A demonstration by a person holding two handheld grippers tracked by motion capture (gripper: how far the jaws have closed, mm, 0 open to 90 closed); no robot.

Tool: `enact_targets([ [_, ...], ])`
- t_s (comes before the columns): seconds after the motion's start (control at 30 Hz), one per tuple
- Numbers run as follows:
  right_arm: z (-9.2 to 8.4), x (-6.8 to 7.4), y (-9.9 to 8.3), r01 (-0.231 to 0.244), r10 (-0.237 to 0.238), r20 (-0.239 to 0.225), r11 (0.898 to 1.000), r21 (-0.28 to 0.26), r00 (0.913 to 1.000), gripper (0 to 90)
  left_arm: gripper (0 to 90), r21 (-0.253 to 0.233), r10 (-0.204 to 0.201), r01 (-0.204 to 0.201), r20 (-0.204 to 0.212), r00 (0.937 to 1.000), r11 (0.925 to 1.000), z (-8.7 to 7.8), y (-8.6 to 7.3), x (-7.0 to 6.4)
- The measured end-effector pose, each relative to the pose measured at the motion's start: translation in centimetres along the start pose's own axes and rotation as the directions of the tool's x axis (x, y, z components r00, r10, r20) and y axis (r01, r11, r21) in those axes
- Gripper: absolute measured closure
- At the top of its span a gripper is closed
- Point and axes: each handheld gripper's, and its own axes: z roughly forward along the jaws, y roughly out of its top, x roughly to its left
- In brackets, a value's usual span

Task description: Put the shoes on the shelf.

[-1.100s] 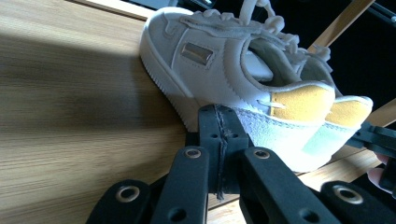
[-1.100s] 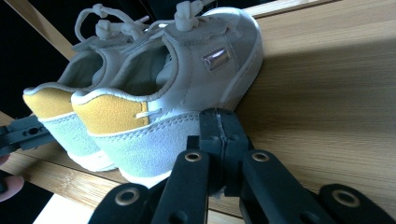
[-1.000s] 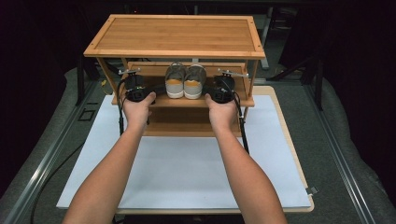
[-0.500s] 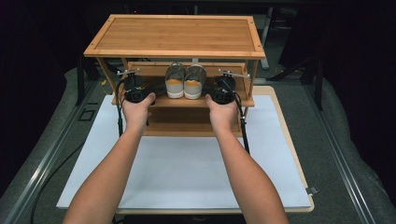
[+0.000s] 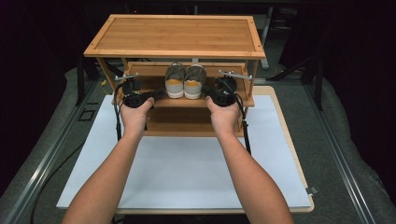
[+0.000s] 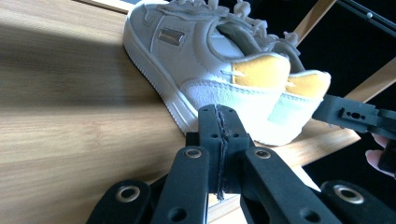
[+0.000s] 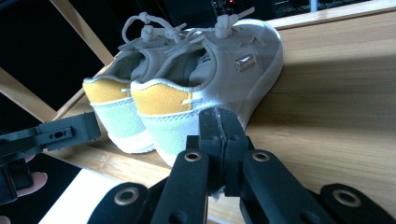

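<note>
While a pair of pale grey sneakers with yellow heel tabs (image 5: 185, 82) is sitting heels-out on the middle shelf of a three-tier bamboo rack (image 5: 177, 33), the left gripper (image 6: 219, 122) and right gripper (image 7: 219, 125) are flanking it, jaws pressed together and empty. A small metal badge on each sneaker is showing no readable writing. The rack is standing on a white table mat (image 5: 182, 172).

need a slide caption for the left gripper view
Left gripper, jaws shut and empty, aimed at the heel of a white sneaker with a yellow tab, on a wooden shelf.
</note>
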Motion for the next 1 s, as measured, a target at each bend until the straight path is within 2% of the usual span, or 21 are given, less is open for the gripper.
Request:
enact_targets([
  [0.03,-0.2,-0.1,0.0,0.005,-0.005,0.005,1.0,0.018,1.0,90.0,90.0,-0.006,-0.002,0.002,0.006,1.0,1.0,-0.2,-0.1,0.0],
  [0.13,-0.7,-0.3,-0.3,0.01,-0.01,-0.019,1.0,0.001,0.9998,90.0,90.0,-0.011,0.009,-0.009,0.007,0.9999,0.9999,-1.0,-0.3,0.0],
  [0.2,-1.3,-0.5,-0.5,0.016,-0.016,-0.008,1.0,0.007,0.9998,90.0,89.9,-0.014,0.012,-0.012,0.01,0.9999,0.9998,-1.6,-0.6,0.1],
  [0.27,-1.9,-0.7,-0.6,0.008,-0.008,-0.021,1.0,-0.002,0.9997,90.0,90.0,-0.015,0.02,-0.02,0.012,0.9997,0.9997,-2.2,-0.8,0.2],
  [0.33,-2.7,-0.7,-0.6,0.019,-0.019,-0.013,1.0,-0.016,0.9997,90.0,90.0,-0.021,0.025,-0.025,0.018,0.9995,0.9995,-3.0,-0.9,0.1],
  [0.4,-3.3,-0.6,-0.8,0.017,-0.018,-0.04,1.0,-0.02,0.999,90.0,90.0,-0.023,0.034,-0.033,0.023,0.9992,0.9992,-3.7,-1.1,0.0],
  [0.47,-3.7,-0.5,-1.1,0.024,-0.025,-0.037,0.999,-0.025,0.999,90.0,89.9,-0.021,0.043,-0.043,0.02,0.9989,0.9989,-4.3,-1.2,-0.2],
  [0.5,-4.1,-0.5,-1.1,0.031,-0.031,-0.031,1.0,-0.006,0.9991,90.0,90.0,-0.021,0.048,-0.047,0.02,0.9987,0.9987,-4.6,-1.2,-0.2],
  [0.63,-5.1,-0.3,-1.6,0.033,-0.033,-0.019,0.999,-0.008,0.9993,90.0,90.0,-0.015,0.037,-0.036,0.025,0.999,0.9992,-5.5,-1.4,-0.3],
  [0.67,-5.3,-0.3,-1.8,0.032,-0.032,-0.032,0.999,-0.008,0.999,90.0,89.9,-0.016,0.033,-0.032,0.026,0.9991,0.9993,-5.7,-1.5,-0.4],
  [0.9,-7.1,-0.6,-3.2,0.038,-0.037,-0.051,0.999,0.004,0.998,90.0,89.9,-0.016,0.084,-0.083,0.041,0.9956,0.9964,-7.3,-2.4,-0.9],
  [1.0,-7.7,-1.0,-4.1,0.04,-0.039,-0.058,0.999,0.015,0.9975,89.6,89.8,-0.014,0.09,-0.089,0.05,0.9947,0.9959,-7.8,-3.1,-0.8],
])
